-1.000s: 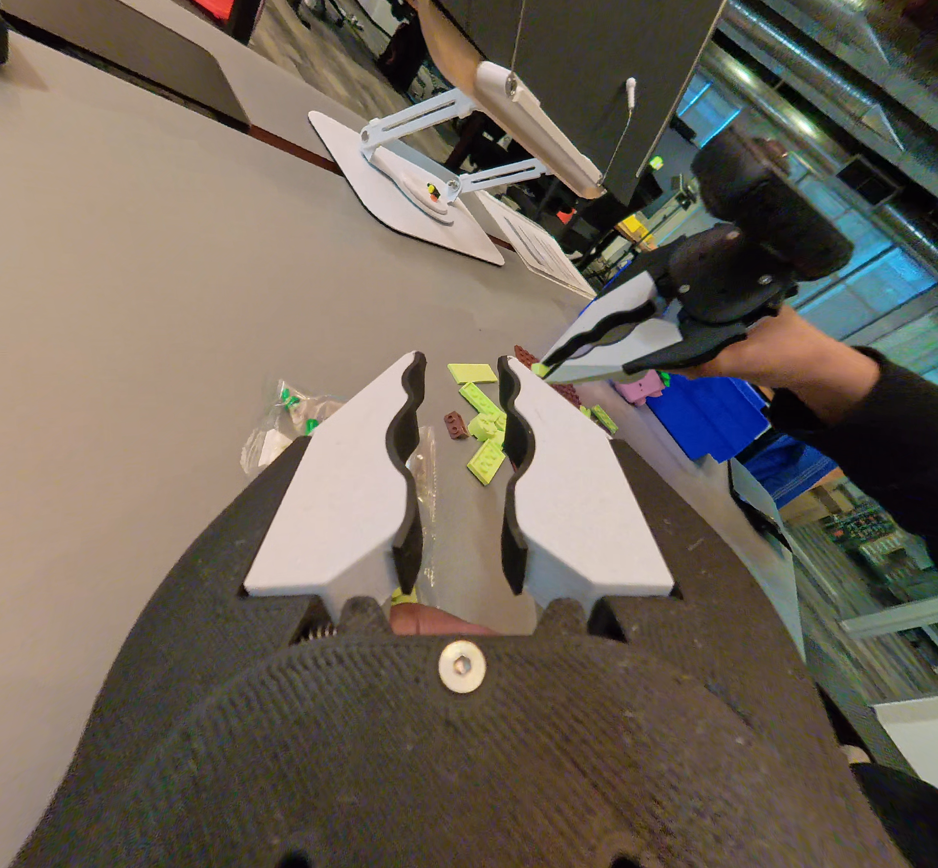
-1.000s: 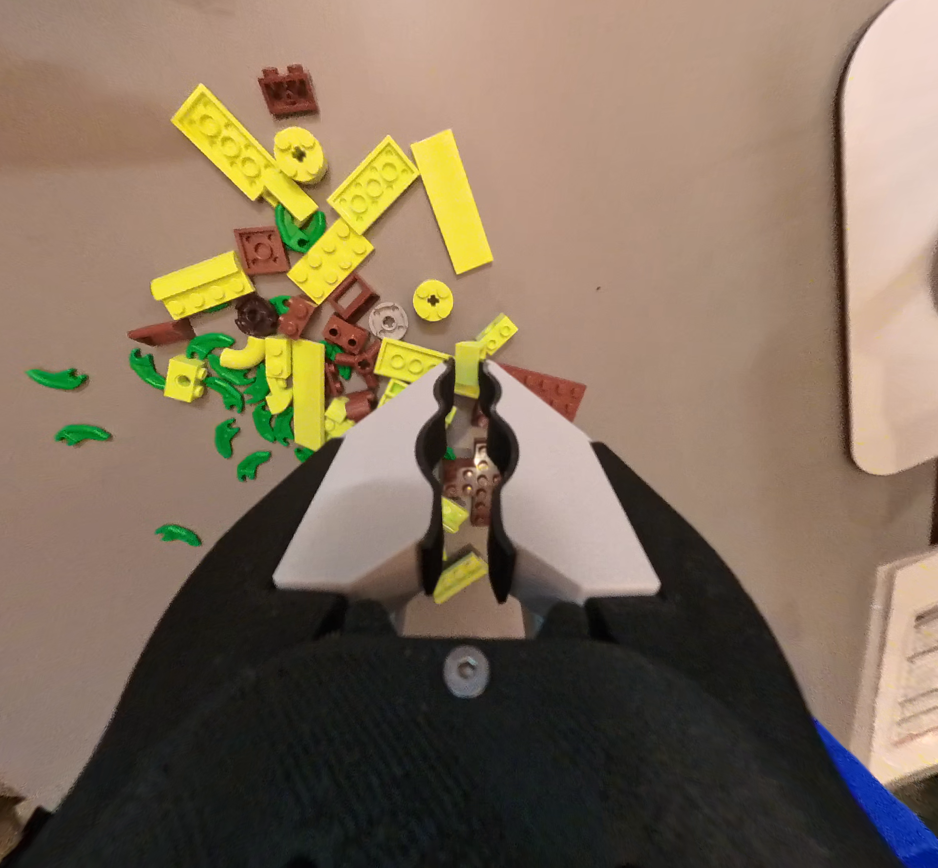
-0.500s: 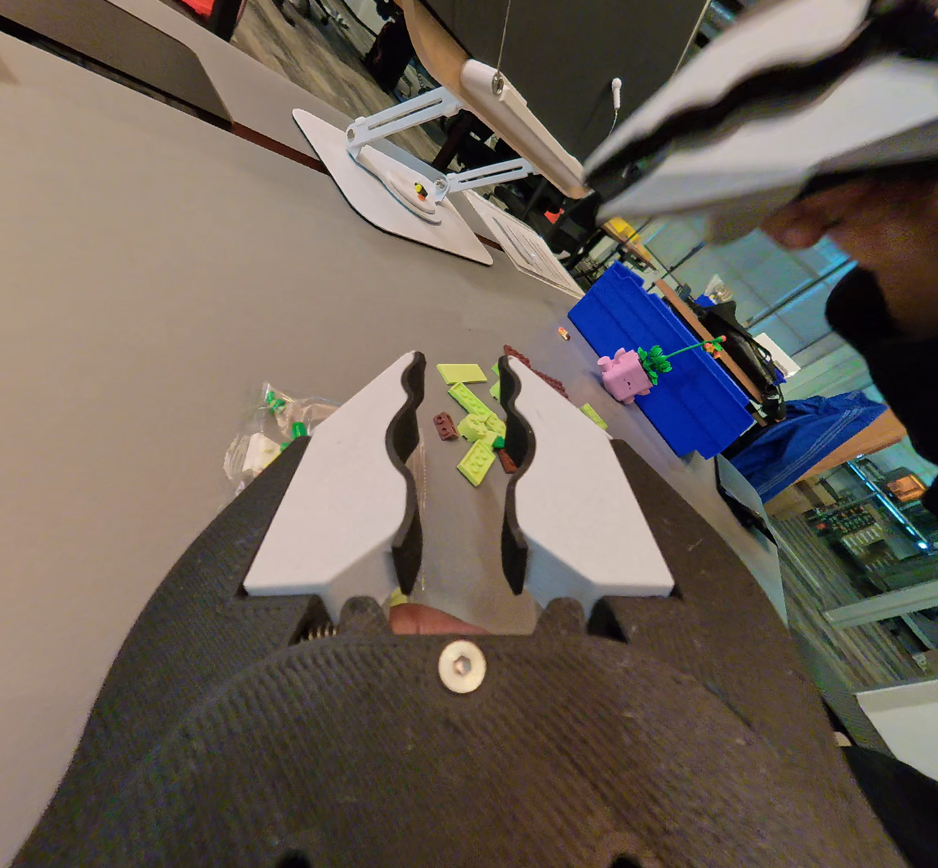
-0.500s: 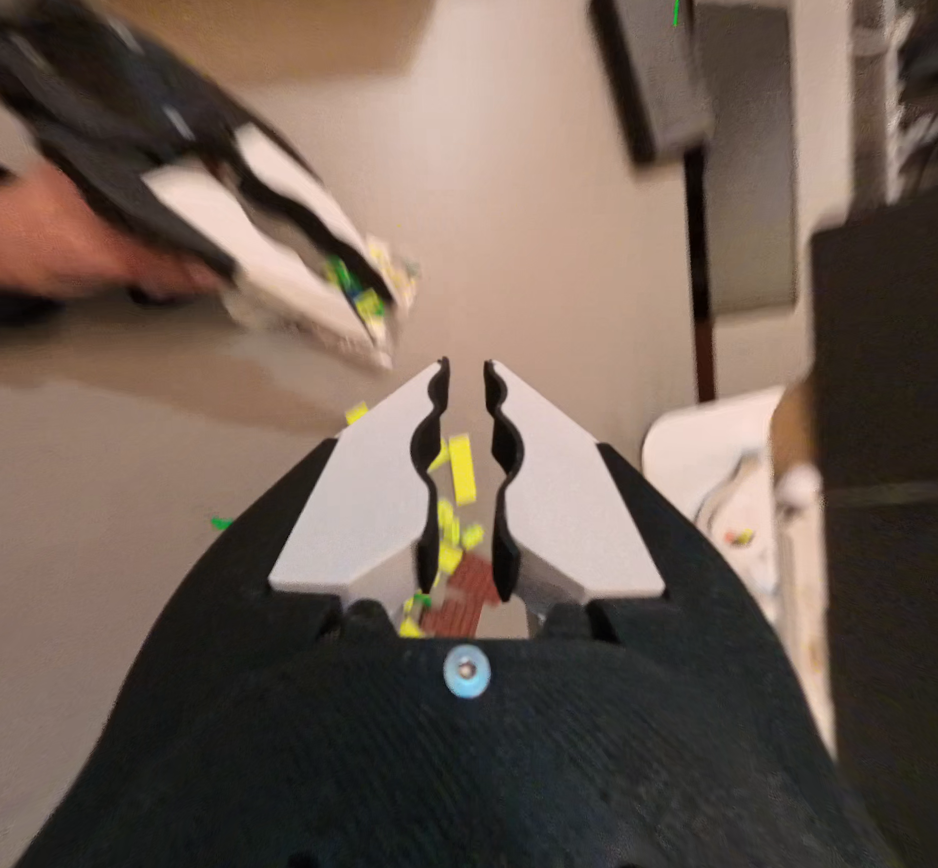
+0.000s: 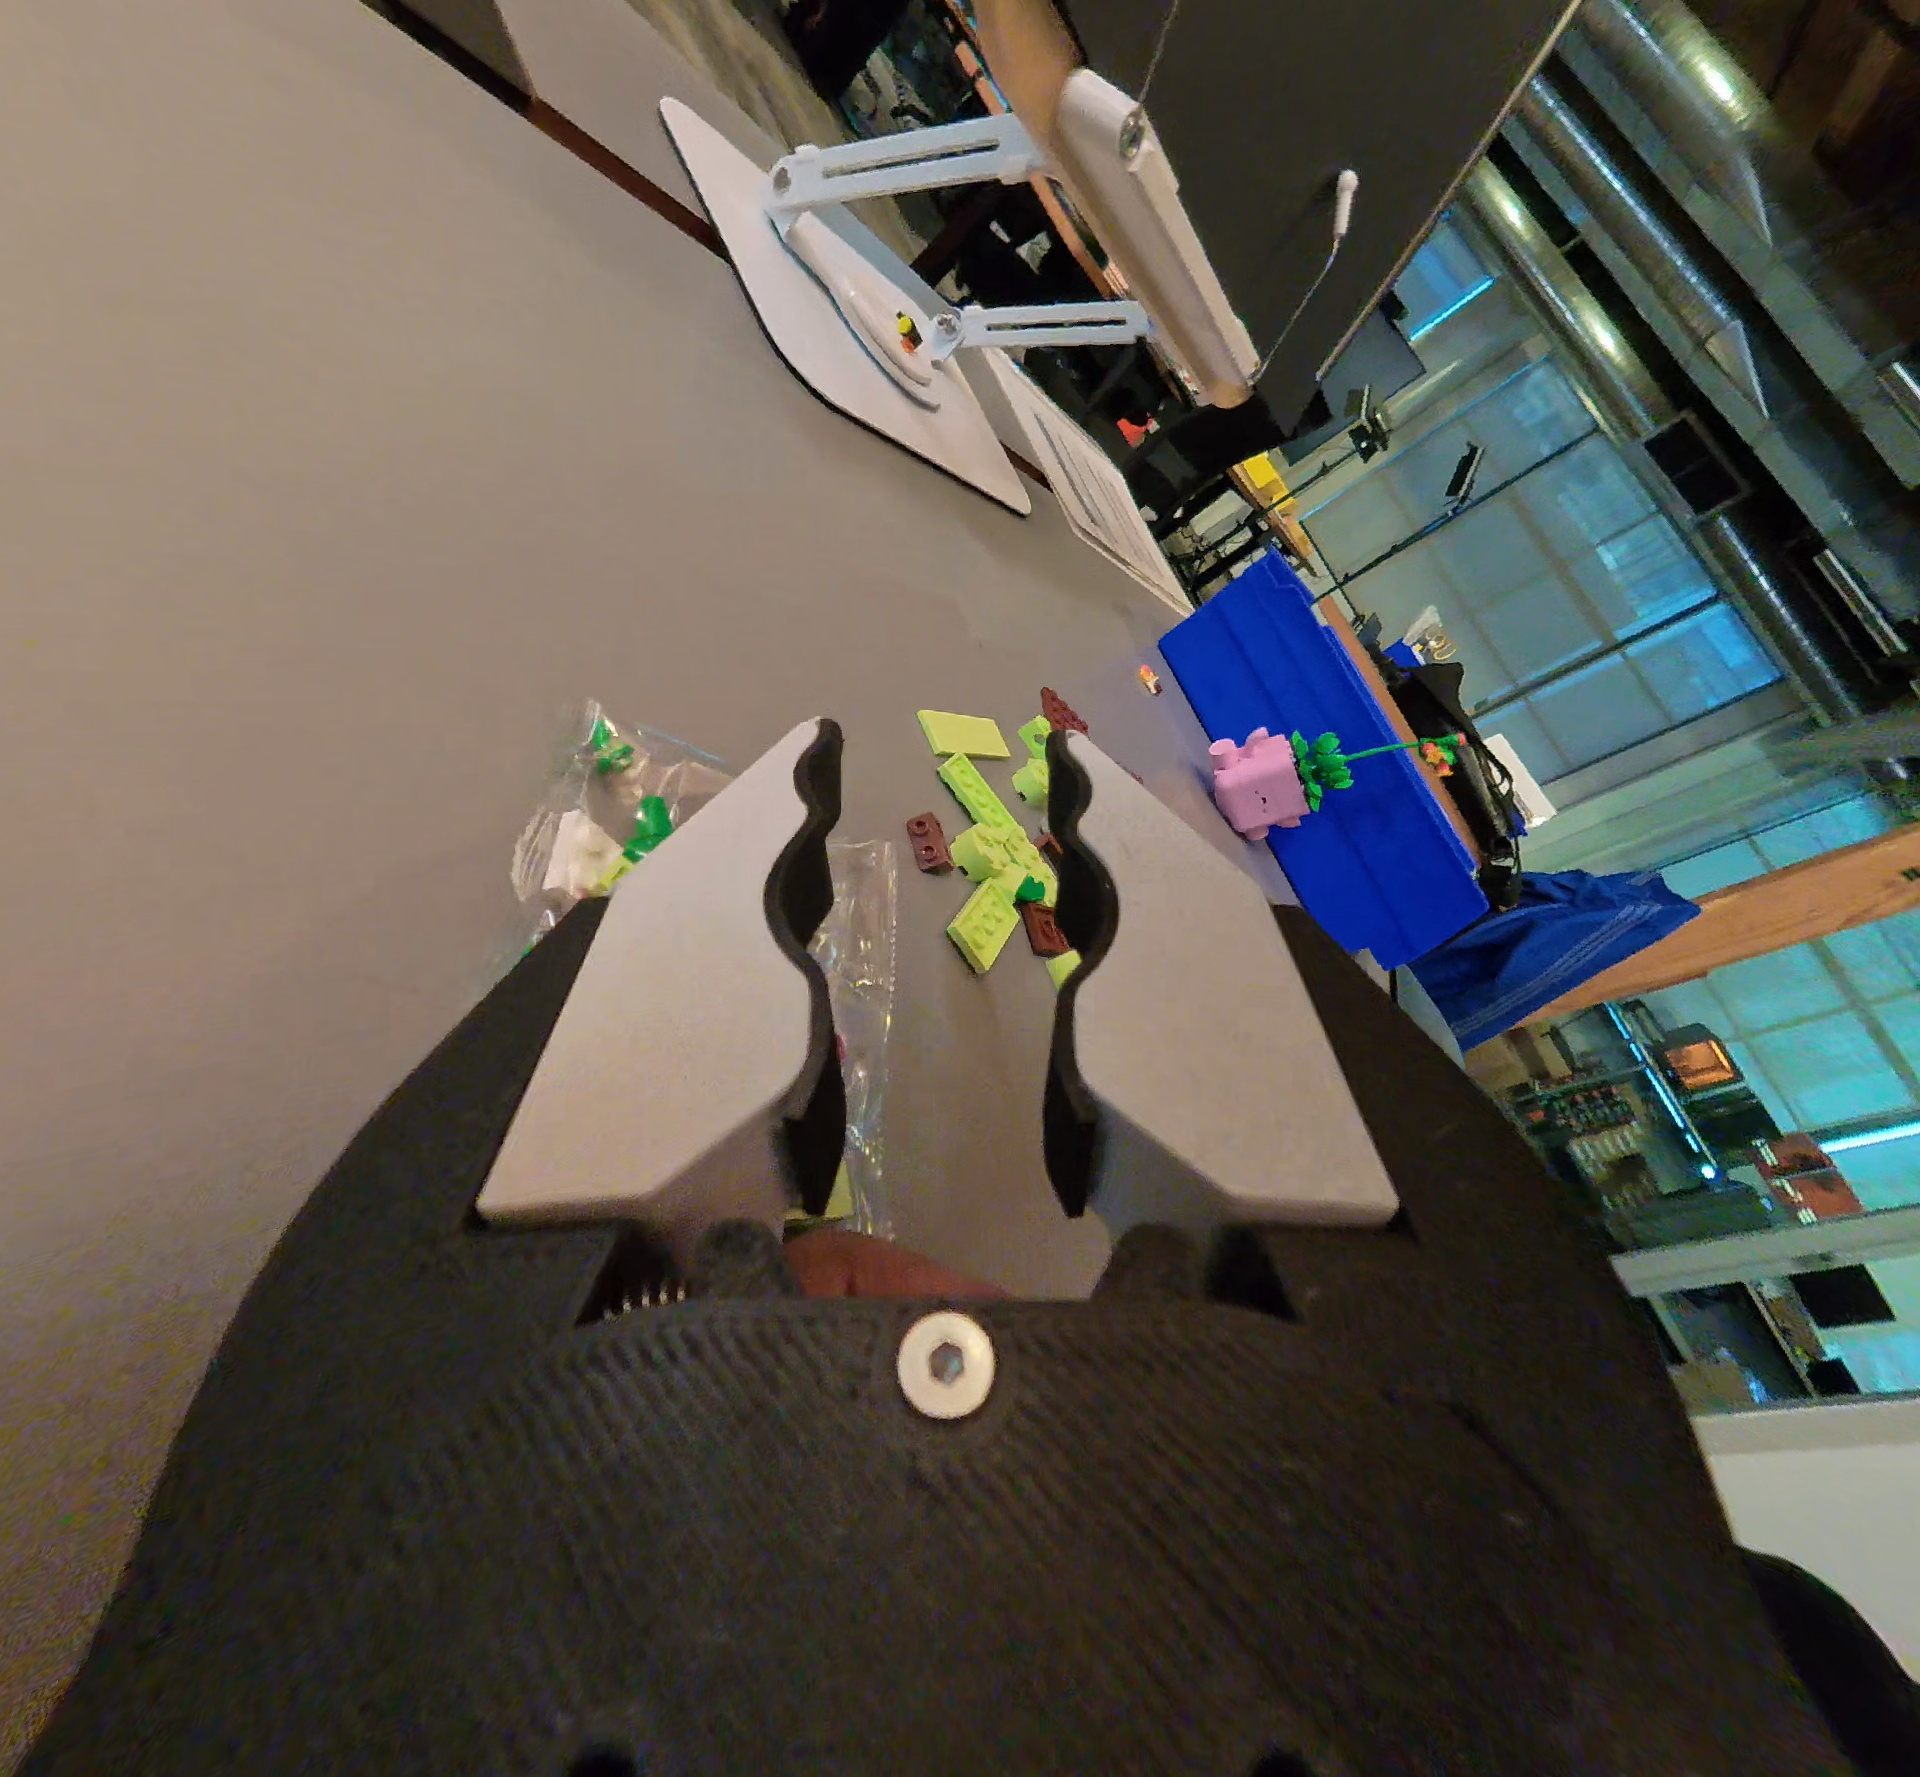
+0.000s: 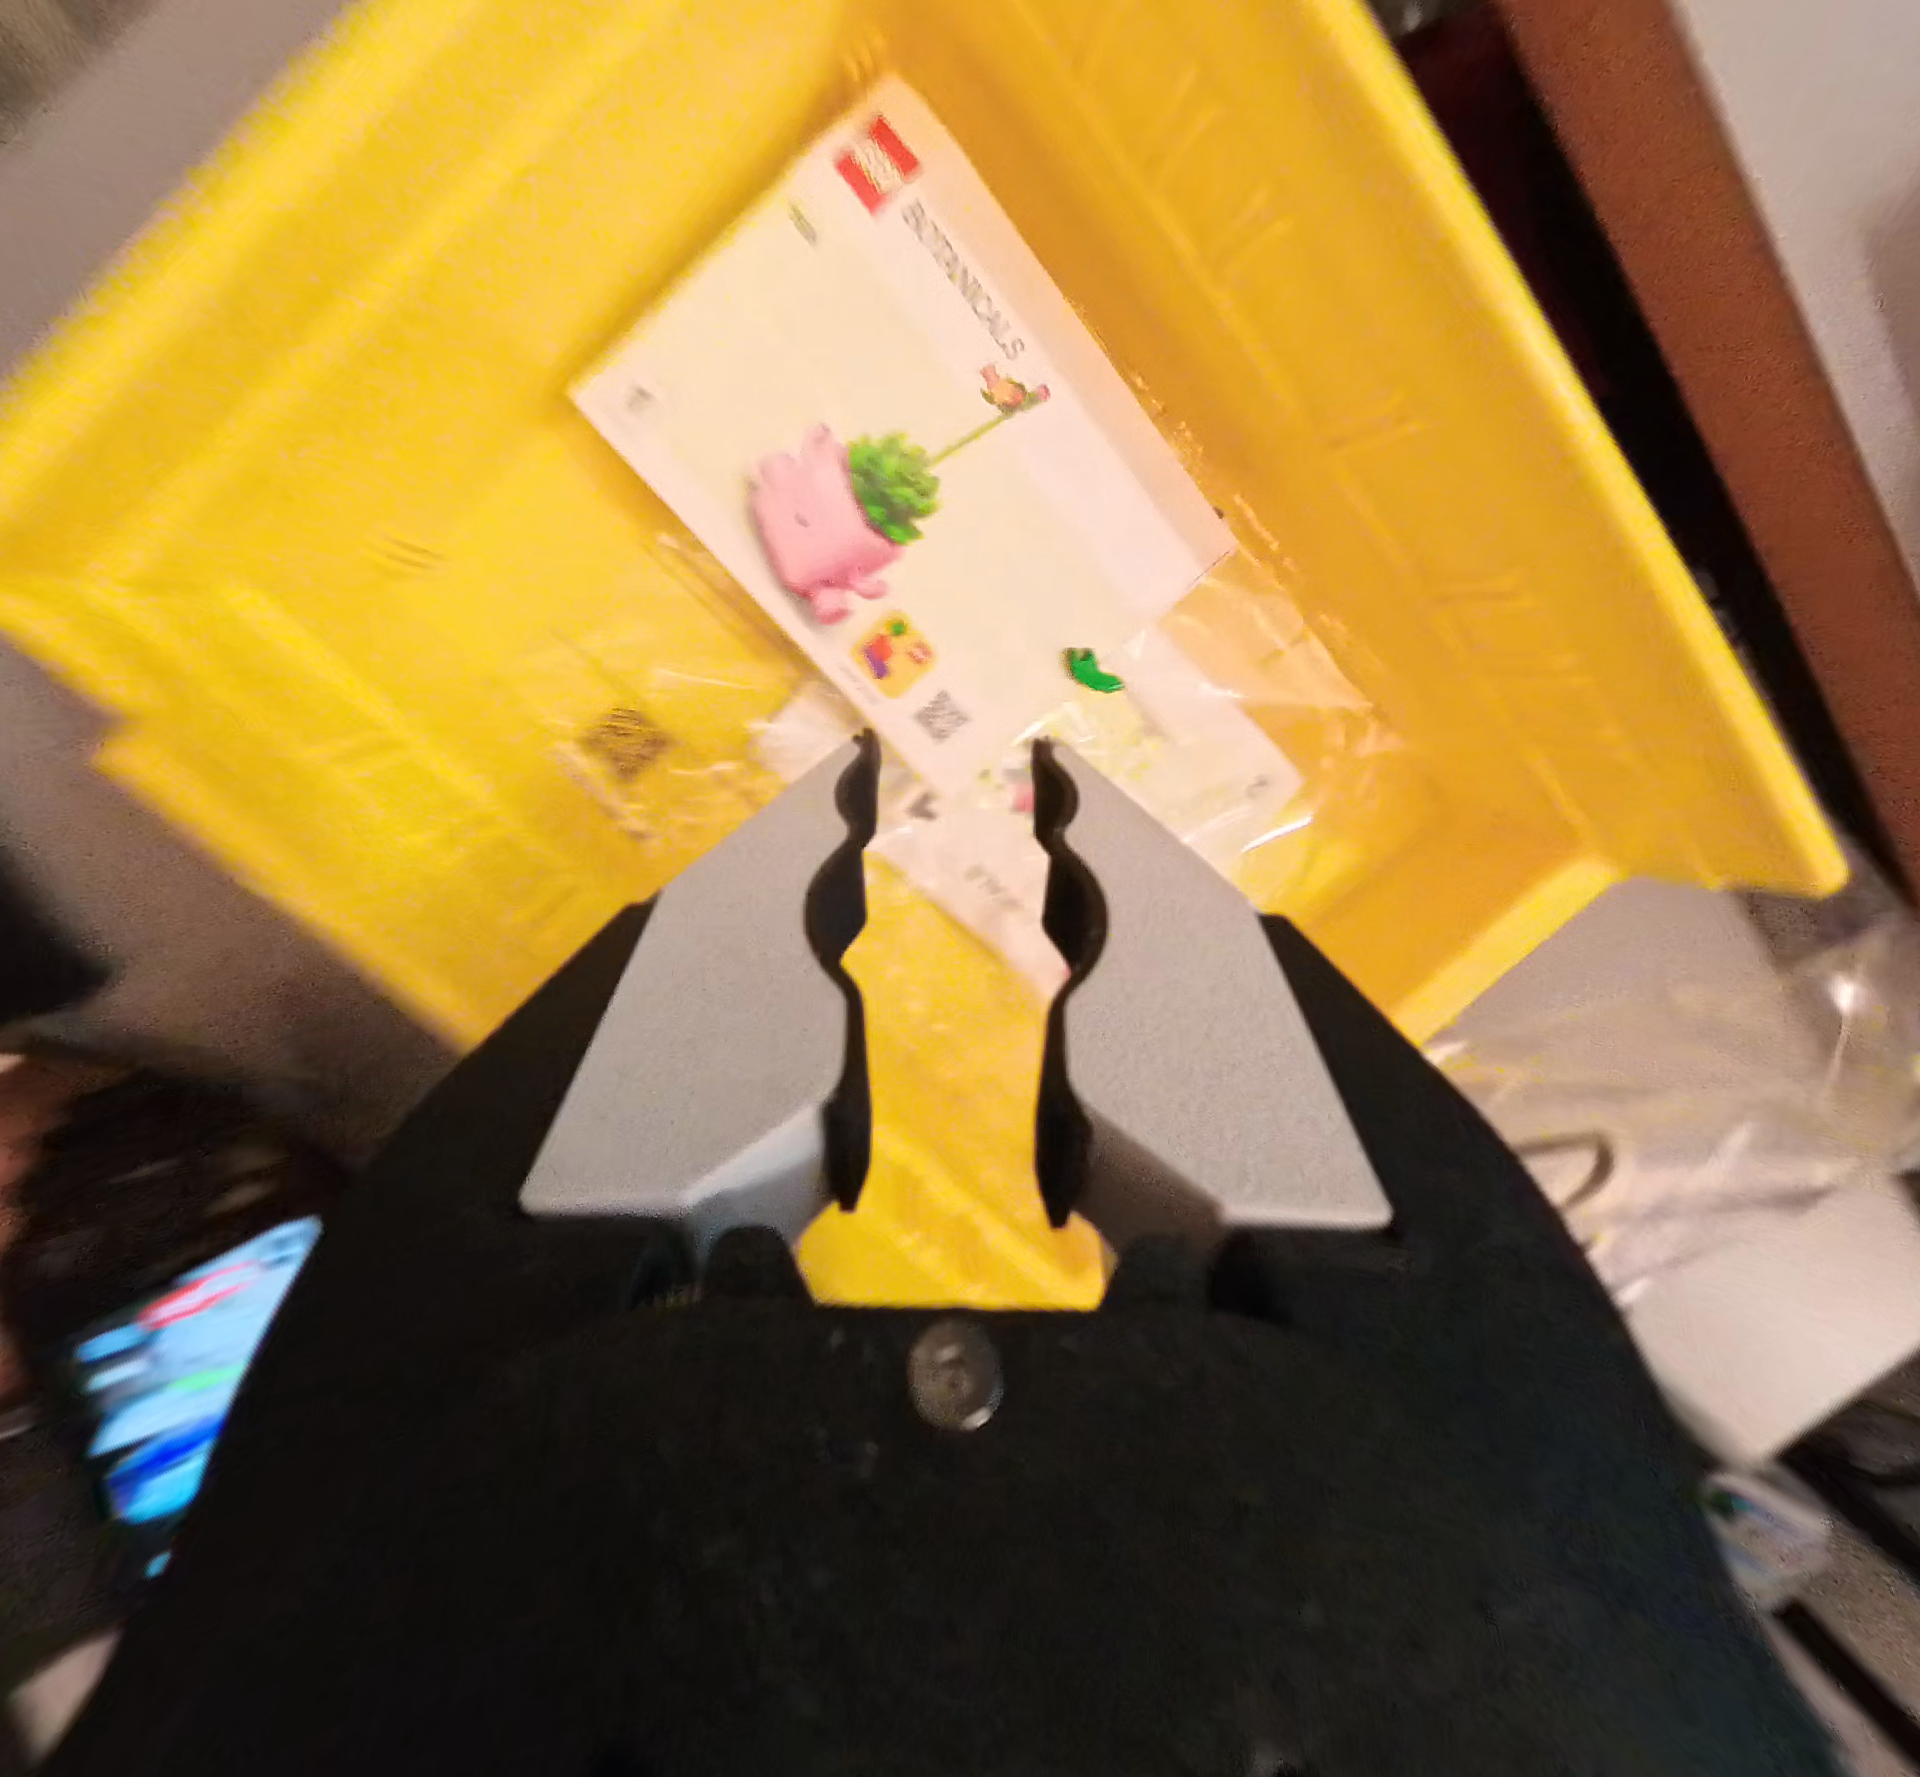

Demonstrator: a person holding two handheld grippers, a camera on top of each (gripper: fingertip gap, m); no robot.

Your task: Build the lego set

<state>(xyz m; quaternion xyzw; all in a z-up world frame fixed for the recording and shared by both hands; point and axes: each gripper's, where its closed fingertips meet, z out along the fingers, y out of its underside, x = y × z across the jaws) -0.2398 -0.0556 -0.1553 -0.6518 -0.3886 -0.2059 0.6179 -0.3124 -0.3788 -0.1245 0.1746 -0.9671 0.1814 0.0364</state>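
Note:
In the left wrist view my left gripper (image 5: 940,740) is open and empty above the grey table (image 5: 312,480). Just past its tips lie loose lime and brown lego pieces (image 5: 987,854). A clear plastic bag (image 5: 613,802) with green and white pieces lies to the left. A pink built lego pot with a green plant (image 5: 1262,782) stands by a blue bin (image 5: 1320,751). In the blurred right wrist view my right gripper (image 6: 951,756) is open and empty over a yellow bin (image 6: 1247,169). The bin holds the instruction booklet (image 6: 914,480), clear bags (image 6: 1247,751) and a green piece (image 6: 1091,669).
A white lamp stand (image 5: 883,345) and a paper sheet (image 5: 1101,501) sit at the table's far side. In the right wrist view a lit screen (image 6: 177,1353) shows at lower left and clear plastic (image 6: 1662,1052) lies right of the yellow bin. My right fingertips sit around 35 centimeters from my left ones.
My right gripper has swung from above the lego pile, past the left gripper, to over the yellow bin, and has opened wider. The left gripper has stayed nearly still and open.

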